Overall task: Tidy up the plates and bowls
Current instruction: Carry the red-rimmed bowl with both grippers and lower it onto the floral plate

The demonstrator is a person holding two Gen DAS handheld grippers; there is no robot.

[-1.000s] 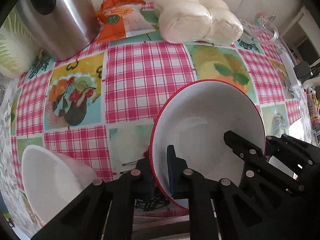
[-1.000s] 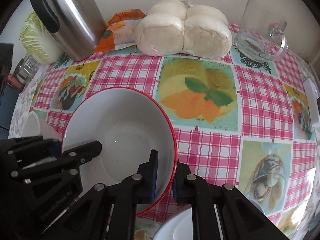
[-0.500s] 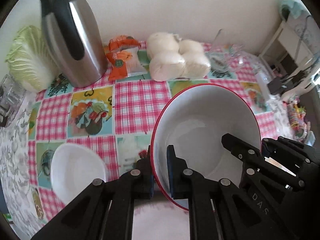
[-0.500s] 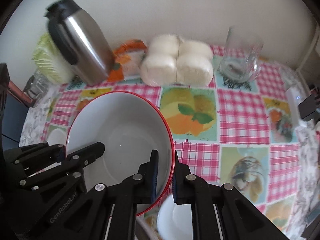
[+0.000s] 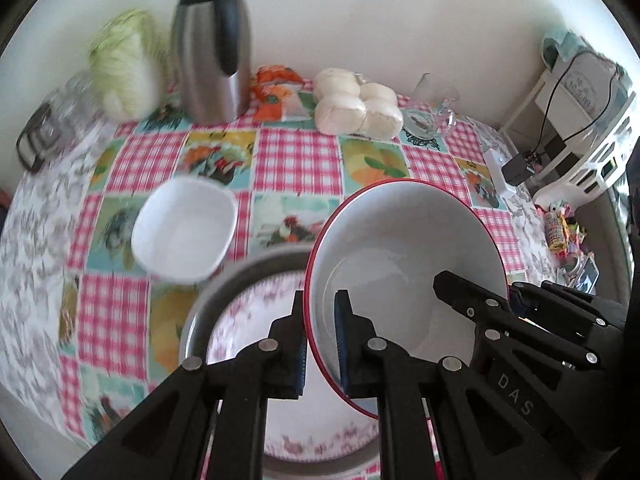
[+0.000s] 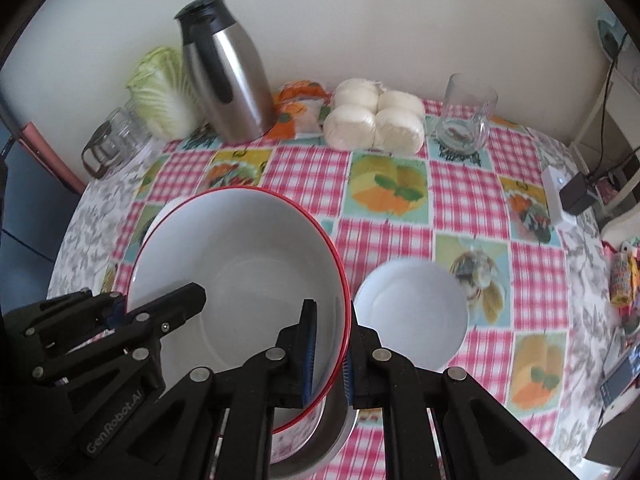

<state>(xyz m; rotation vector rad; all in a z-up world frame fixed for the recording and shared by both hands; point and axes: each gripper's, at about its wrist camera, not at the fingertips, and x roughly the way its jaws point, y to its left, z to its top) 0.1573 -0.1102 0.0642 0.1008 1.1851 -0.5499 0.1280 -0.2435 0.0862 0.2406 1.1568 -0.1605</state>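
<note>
A large white bowl with a red rim (image 5: 400,248) hangs in the air above the checked tablecloth, held from both sides. My left gripper (image 5: 320,320) is shut on its left rim, one pad inside and one outside. On the opposite rim my right gripper (image 6: 330,340) is shut the same way. Under the big bowl (image 6: 240,260) lies a metal-rimmed dish with a pink floral pattern (image 5: 240,320), partly hidden. A small squarish white bowl (image 5: 184,228) sits to the left on the table. To the right rests a small round white bowl (image 6: 412,312).
Along the back wall stand a steel thermos jug (image 6: 228,72), a cabbage (image 6: 164,88), a glass jar (image 6: 112,144), an orange snack packet (image 6: 300,108), a pack of white buns (image 6: 376,120) and a glass mug (image 6: 464,116). Small items lie along the table's right edge (image 6: 624,272).
Both grippers have risen with the big bowl between them, so the table looks farther away. The floral metal-rimmed dish and the small round bowl have come into view beneath.
</note>
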